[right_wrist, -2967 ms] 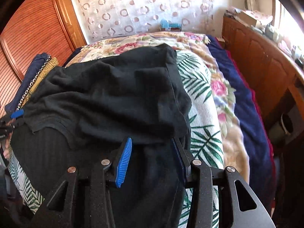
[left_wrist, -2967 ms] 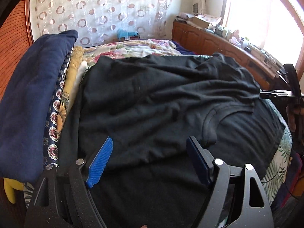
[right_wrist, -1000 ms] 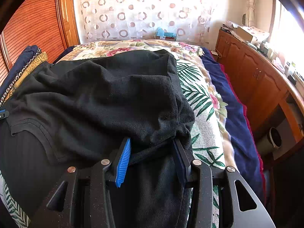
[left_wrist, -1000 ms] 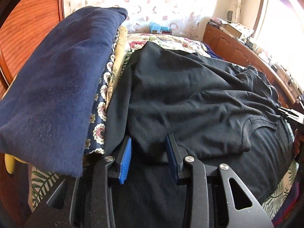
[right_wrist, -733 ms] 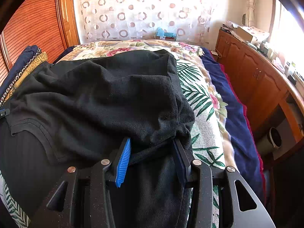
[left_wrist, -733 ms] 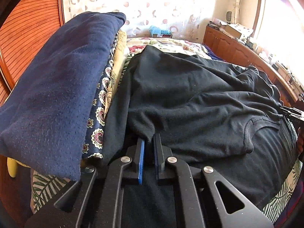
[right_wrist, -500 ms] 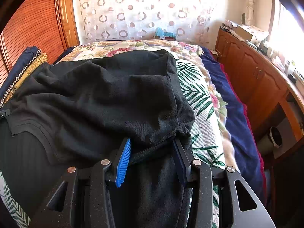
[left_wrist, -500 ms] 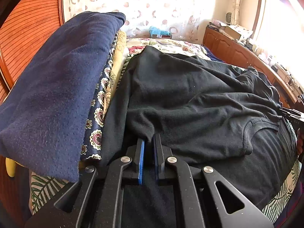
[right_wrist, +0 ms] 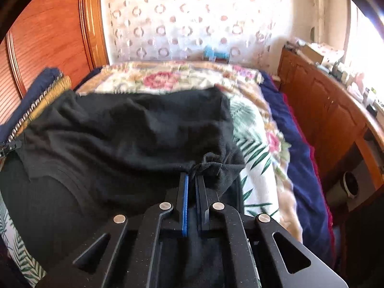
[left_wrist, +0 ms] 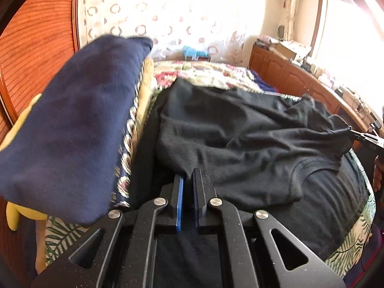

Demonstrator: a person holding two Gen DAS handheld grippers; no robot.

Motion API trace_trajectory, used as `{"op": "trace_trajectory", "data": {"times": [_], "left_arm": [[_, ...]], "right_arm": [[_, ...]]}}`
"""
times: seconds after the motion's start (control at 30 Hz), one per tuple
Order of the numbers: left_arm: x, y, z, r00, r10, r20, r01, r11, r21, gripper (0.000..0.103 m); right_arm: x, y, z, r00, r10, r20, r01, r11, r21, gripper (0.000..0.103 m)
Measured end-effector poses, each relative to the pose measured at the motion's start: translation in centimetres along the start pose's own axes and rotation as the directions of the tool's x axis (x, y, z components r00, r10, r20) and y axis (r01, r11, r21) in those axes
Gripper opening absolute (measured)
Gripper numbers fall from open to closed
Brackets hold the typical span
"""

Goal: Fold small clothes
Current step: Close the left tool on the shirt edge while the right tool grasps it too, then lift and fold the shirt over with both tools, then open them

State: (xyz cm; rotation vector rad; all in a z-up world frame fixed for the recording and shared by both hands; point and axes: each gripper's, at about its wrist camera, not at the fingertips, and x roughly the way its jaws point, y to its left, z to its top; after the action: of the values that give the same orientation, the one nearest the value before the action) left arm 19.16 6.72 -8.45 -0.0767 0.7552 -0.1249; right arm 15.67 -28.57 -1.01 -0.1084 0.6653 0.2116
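Observation:
A black T-shirt (left_wrist: pixel 240 144) lies spread and folded over on the bed, its collar toward me; it also shows in the right wrist view (right_wrist: pixel 134 134). My left gripper (left_wrist: pixel 188 176) is shut on the shirt's near left edge. My right gripper (right_wrist: pixel 193 176) is shut on a bunched corner of the shirt at its near right edge. The right gripper's tip also shows at the far right of the left wrist view (left_wrist: pixel 364 138), with the shirt pulled taut toward it.
A stack of folded clothes with a navy piece on top (left_wrist: pixel 72 129) sits at the left of the bed. The floral bedspread (right_wrist: pixel 254 124) runs to the curtain. A wooden cabinet (right_wrist: pixel 336 120) stands along the right, and a wooden wardrobe (right_wrist: pixel 48 28) at the left.
The left gripper moved to the shirt's left edge and shut on it. The right gripper has now shut on the shirt's right corner. Both views have shifted and are slightly blurred.

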Motion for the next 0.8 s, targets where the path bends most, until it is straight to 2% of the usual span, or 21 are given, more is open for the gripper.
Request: {"op": "trace_trajectory", "data": {"times": [0.3, 0.53, 0.67, 0.8], "left_arm": [[-4.8, -0.5, 1.3, 0.992, -0.022, 0.125, 0.022, 1.0, 0.006, 0.007], [-8.7, -0.4, 0.9, 0.982, -0.041, 0.183, 0.041, 0.999, 0.002, 0.007], [-9.9, 0.3, 0.0, 0.984, -0.045, 0.172, 0.048, 0.999, -0.013, 0.007], [-9.2, 0.8, -1.7, 0.993, -0.029, 0.118, 0.031, 0.999, -0.015, 0.007]], "right_arm": [[-4.4, 0.0, 0.5, 0.994, 0.002, 0.106, -0.002, 1.0, -0.006, 0.004], [-7.9, 0.0, -0.4, 0.989, 0.002, 0.15, 0.0, 1.0, -0.015, 0.004], [-8.8, -0.3, -1.8, 0.99, 0.017, 0.142, -0.015, 1.0, -0.015, 0.004], [-8.8, -0.3, -3.4, 0.994, 0.039, 0.103, -0.039, 0.999, -0.008, 0.004]]}}
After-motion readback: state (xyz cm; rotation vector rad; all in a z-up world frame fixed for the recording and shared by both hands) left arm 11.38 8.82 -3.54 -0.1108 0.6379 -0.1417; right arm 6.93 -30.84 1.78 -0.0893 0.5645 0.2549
